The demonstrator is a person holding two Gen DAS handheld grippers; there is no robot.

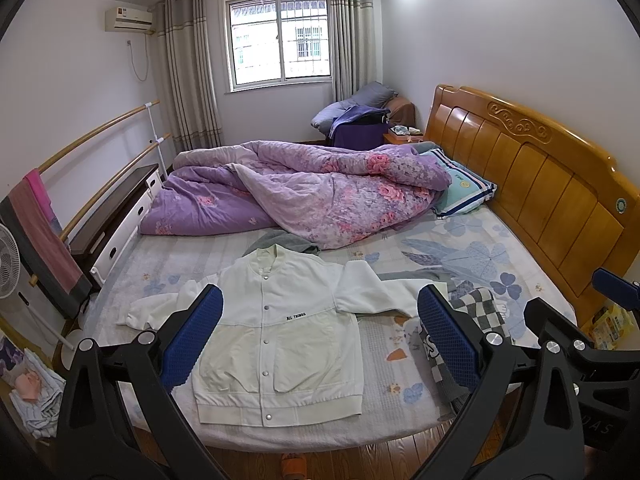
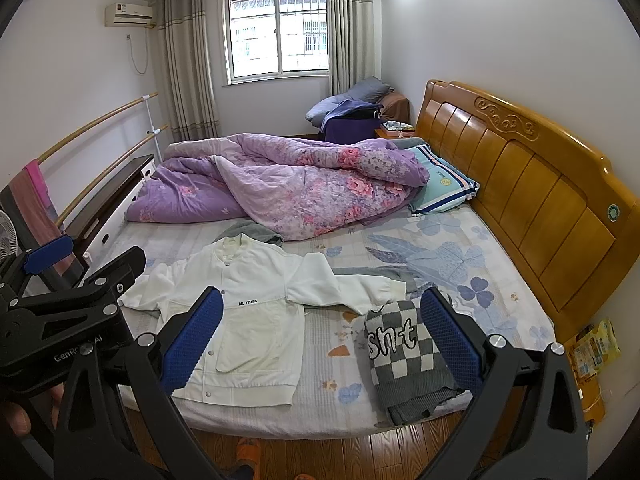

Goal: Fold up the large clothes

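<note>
A white snap-button jacket [image 1: 280, 328] lies flat, front up, on the bed, sleeves spread to both sides; it also shows in the right wrist view [image 2: 248, 312]. My left gripper [image 1: 320, 340] is open and empty, held above the near edge of the bed over the jacket. My right gripper [image 2: 320, 340] is open and empty, between the jacket and a folded grey-and-white checked sweater [image 2: 404, 360], which also shows in the left wrist view [image 1: 480, 312]. A grey garment [image 1: 280, 242] lies behind the jacket's collar.
A crumpled purple floral quilt [image 1: 304, 196] and a striped pillow [image 1: 460, 188] fill the far half of the bed. A wooden headboard [image 1: 540, 184] runs along the right. A towel rail [image 1: 100, 168] and drawers stand at the left. Wooden floor [image 2: 360, 456] lies below the mattress edge [image 1: 320, 436].
</note>
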